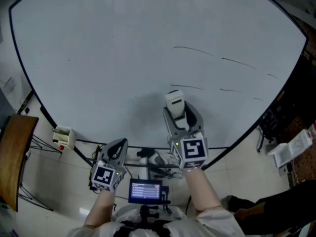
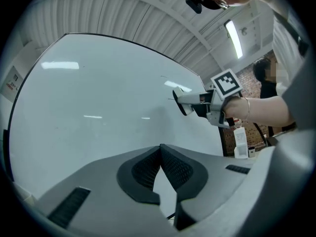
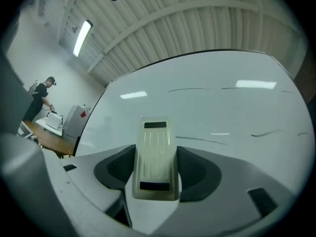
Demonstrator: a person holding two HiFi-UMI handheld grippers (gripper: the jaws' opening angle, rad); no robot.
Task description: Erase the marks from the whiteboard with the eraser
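The whiteboard fills the background, thin marks at its right; the right gripper view alone shows jaws clamping the eraser near them, board contact unclear, while the left gripper hangs closed, empty.

Glossy, smooth whiteboard (bright reflections streak it); cream ribbed-plastic eraser; matt grey plastic fingers.
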